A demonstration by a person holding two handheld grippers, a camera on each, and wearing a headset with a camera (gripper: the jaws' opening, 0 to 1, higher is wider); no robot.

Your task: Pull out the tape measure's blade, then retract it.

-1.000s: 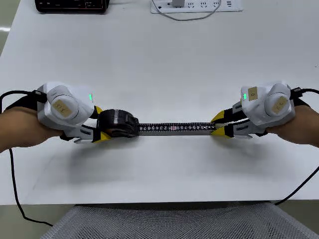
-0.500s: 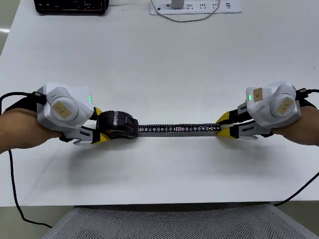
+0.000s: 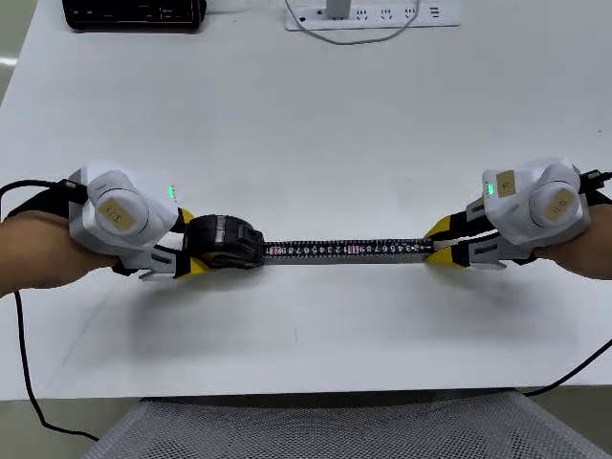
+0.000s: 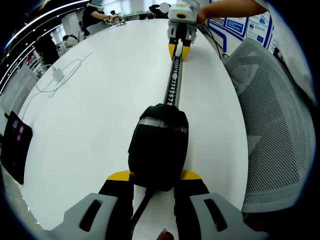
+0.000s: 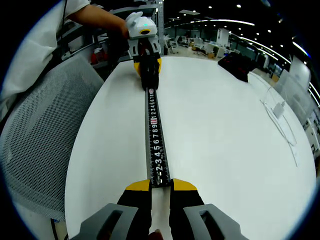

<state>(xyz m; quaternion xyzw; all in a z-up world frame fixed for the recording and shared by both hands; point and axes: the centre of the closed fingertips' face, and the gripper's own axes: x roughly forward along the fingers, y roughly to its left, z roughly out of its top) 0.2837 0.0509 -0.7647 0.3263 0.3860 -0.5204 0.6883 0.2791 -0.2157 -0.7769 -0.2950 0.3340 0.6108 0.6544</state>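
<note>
The black, rounded tape measure case [image 3: 226,241] sits at the near left of the white desk [image 3: 316,124]. Its dark blade with white numerals [image 3: 349,250] runs out flat to the right, low along the desk. My left tool [image 3: 193,239] is clenched on the case from behind, a yellow-tipped jaw on each flank. My right tool [image 3: 438,245] is pinched tight on the blade's free end, so the pull-out looks well under way and the retract is not yet begun. The worry from here is that thin end. If the right jaws slacken or I pull off-line, I expect it to slip free and whip back into the case. The rounded case could also twist in the left jaws under tension. Feeding the blade back too fast might buckle it. As for writing, the right gripper view shows the numerals 1 to 9 running away from the jaws, then a red mark where I take the ten to be. I can make out no brand on the case, and the small tan stickers [image 3: 117,212] on the tool housings are too small to read. A white power strip [image 3: 373,11] lies at the far edge, well apart.
</note>
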